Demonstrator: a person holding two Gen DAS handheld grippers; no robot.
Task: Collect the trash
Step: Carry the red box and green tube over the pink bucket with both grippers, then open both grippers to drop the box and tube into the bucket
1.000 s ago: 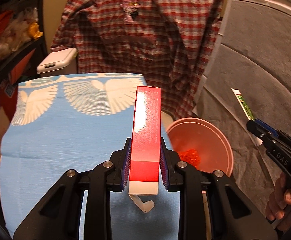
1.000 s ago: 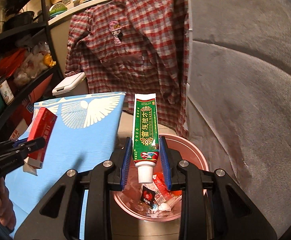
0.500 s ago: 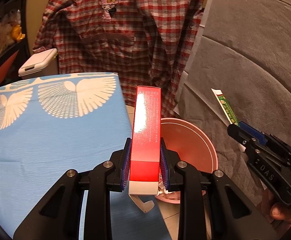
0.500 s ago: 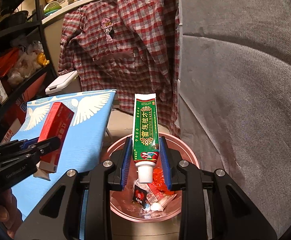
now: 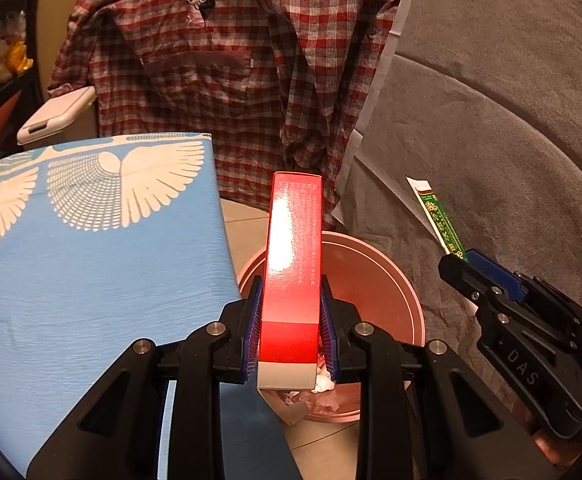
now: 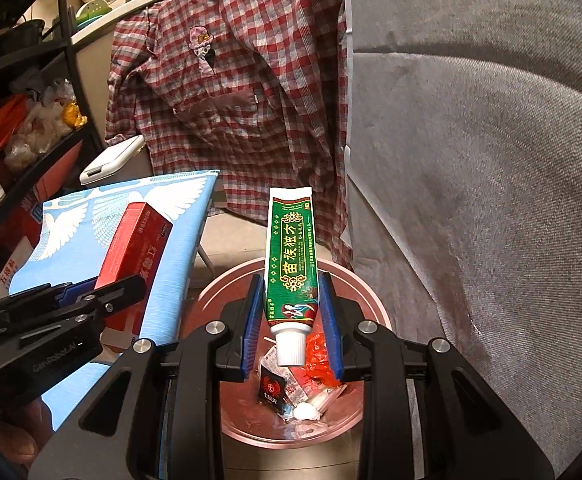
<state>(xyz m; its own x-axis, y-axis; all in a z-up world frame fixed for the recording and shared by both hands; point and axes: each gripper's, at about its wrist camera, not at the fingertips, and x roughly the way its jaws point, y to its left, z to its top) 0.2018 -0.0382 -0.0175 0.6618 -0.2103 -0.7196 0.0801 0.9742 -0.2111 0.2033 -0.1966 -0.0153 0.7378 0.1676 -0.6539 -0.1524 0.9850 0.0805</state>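
My left gripper (image 5: pixel 289 320) is shut on a long red carton (image 5: pixel 294 256) with a white lower end and an open flap. It hangs over the near left rim of the pink trash bin (image 5: pixel 395 280). My right gripper (image 6: pixel 291 320) is shut on a green tube (image 6: pixel 291 256) with a white cap pointing down, directly above the pink trash bin (image 6: pixel 227 284). Wrappers, tissue and a black sachet (image 6: pixel 273 386) lie in the bin. The red carton (image 6: pixel 137 248) and the left gripper (image 6: pixel 103 300) show at the left of the right wrist view.
A blue board with white wing prints (image 5: pixel 91 248) lies to the left of the bin. A red plaid shirt (image 5: pixel 227 60) hangs behind it. Grey fabric (image 5: pixel 491 140) fills the right side. A white lidded box (image 5: pixel 55 120) and cluttered shelves (image 6: pixel 19 120) stand at the back left.
Both grippers have moved toward the bin, the left one rightward from over the blue board to the bin's rim. The bin looks larger and nearer in both views. Both grips are unchanged.
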